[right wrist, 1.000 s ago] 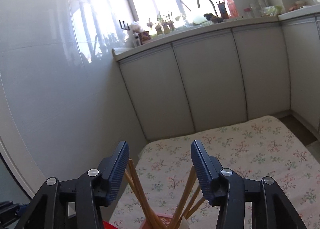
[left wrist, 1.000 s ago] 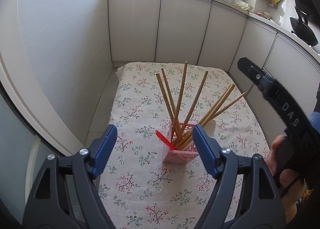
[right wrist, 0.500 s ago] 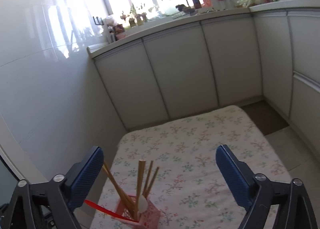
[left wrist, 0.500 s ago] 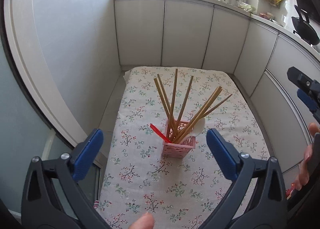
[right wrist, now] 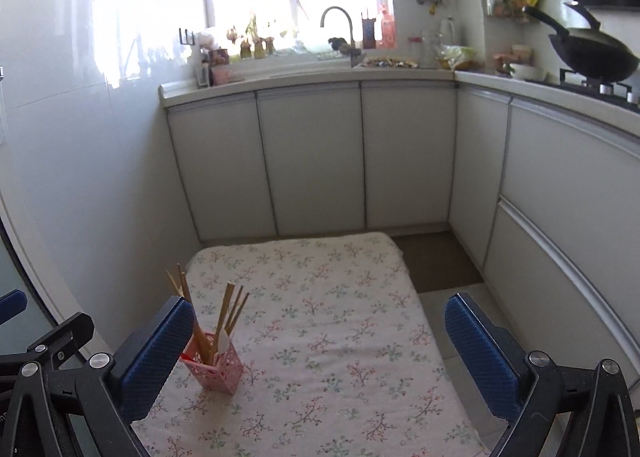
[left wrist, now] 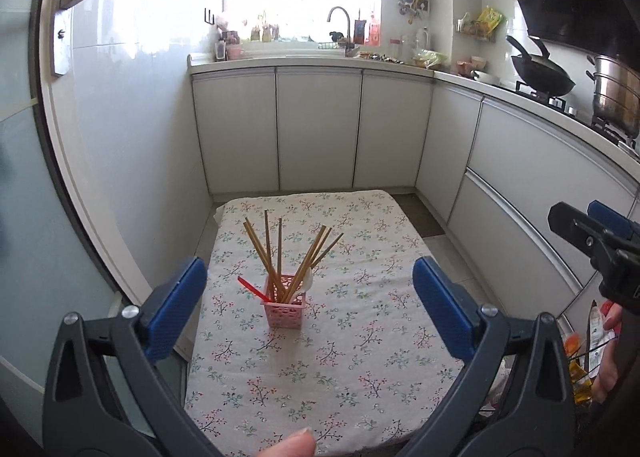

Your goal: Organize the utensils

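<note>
A pink lattice utensil holder [left wrist: 285, 307] [right wrist: 214, 371] stands upright on the floral tablecloth [left wrist: 352, 337] [right wrist: 332, 337]. Several wooden chopsticks [left wrist: 280, 253] [right wrist: 230, 309] fan out of it, with a red spoon [left wrist: 250, 286] leaning out to the left and a white spoon [left wrist: 307, 282] [right wrist: 222, 341] on the right. My left gripper [left wrist: 310, 307] is open, high above the table and well back from the holder, nothing between its blue pads. My right gripper [right wrist: 316, 345] is also open and empty, the holder showing beside its left pad. The right gripper's tip [left wrist: 592, 233] appears at the left wrist view's right edge.
White cabinets [left wrist: 316, 129] [right wrist: 312, 157] wrap around the far and right sides of the table. The counter carries a sink tap [left wrist: 340, 19], bottles, a black wok [left wrist: 540, 73] [right wrist: 592, 57] and a steel pot [left wrist: 616, 93]. A glossy white wall [right wrist: 80, 137] runs along the left. A fingertip [left wrist: 288, 447] shows at the bottom.
Both grippers opened wide and pulled up and back from the holder, which now looks smaller and farther off. The window and countertop have come into both views.
</note>
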The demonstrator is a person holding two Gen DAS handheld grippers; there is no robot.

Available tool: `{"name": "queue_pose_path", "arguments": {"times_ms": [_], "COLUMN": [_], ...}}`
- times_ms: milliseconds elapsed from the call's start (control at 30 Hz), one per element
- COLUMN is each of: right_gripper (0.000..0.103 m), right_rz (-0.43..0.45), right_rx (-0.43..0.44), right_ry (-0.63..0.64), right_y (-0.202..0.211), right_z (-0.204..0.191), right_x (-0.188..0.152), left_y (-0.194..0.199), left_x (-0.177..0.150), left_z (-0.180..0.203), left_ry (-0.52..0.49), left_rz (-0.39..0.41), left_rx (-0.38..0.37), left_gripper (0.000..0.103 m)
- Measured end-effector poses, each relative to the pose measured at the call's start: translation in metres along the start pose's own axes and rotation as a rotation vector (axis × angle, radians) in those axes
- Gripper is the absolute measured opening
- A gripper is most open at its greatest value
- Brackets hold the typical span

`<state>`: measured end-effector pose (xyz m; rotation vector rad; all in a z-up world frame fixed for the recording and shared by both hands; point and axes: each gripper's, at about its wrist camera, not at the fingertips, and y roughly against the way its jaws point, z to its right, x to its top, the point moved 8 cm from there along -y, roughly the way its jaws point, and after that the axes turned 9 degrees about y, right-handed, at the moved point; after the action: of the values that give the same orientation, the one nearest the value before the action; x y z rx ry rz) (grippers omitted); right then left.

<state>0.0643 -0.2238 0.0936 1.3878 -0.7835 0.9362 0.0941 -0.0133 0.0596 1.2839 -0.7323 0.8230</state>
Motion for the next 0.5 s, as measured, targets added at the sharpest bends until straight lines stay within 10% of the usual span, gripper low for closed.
{"name": "queue_pose_path", "arguments": {"times_ms": [500], "right_gripper": [0.103], "right_rz": [-0.011], "right_rx": [-0.029], "right_ry": [0.064], "right_y": [0.006], "right_z": [-0.006], "right_x": [-0.015], "left_y": [-0.004], "left_x": [-0.011], "left_z": [0.01], "left_ry": [-0.01], "left_rz": [0.028], "left_rx": [0.031], "left_gripper": [0.102]}}
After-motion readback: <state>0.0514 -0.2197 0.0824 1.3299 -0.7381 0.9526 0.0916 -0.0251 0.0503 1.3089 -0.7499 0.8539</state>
